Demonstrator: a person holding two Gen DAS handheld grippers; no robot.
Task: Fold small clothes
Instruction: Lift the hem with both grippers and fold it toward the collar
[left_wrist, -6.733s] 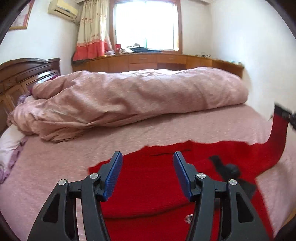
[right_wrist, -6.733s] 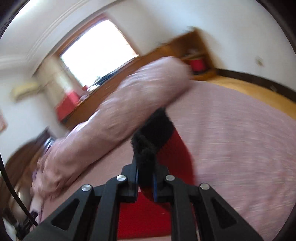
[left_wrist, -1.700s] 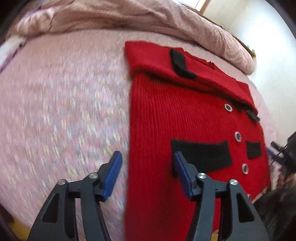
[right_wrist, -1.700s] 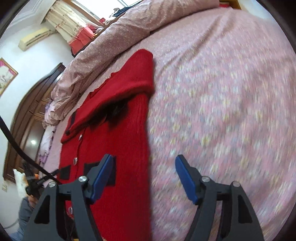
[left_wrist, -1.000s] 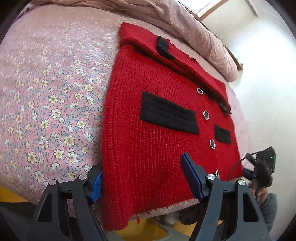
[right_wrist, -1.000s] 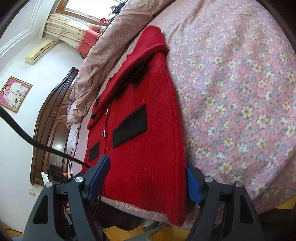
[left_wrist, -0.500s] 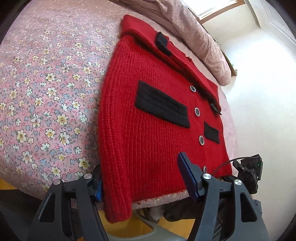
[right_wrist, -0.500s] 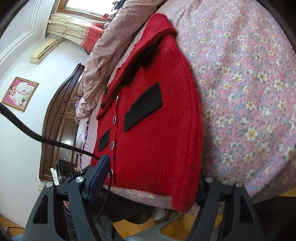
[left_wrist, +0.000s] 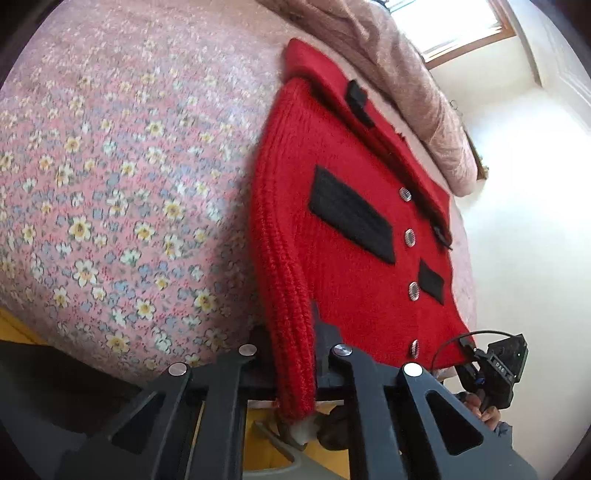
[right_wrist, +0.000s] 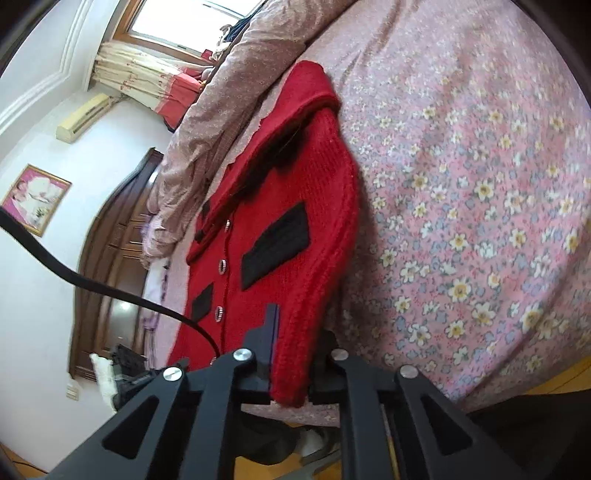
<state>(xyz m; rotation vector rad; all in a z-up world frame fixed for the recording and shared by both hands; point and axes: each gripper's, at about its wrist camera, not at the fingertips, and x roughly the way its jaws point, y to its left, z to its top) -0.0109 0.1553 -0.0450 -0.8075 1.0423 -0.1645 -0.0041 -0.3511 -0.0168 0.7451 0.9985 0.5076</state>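
Two tongs (left_wrist: 293, 354) (right_wrist: 291, 354), one cardigan (left_wrist: 354, 236) hem.

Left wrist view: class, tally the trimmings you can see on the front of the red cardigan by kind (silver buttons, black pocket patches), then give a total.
On the red cardigan:
silver buttons: 4
black pocket patches: 2
Total: 6

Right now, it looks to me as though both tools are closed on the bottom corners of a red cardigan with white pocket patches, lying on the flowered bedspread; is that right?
Nearly: the pocket patches are black, not white, as the left wrist view shows. The rest holds: the left tool and right tool are closed on the bottom corners of the red cardigan on the flowered bedspread.
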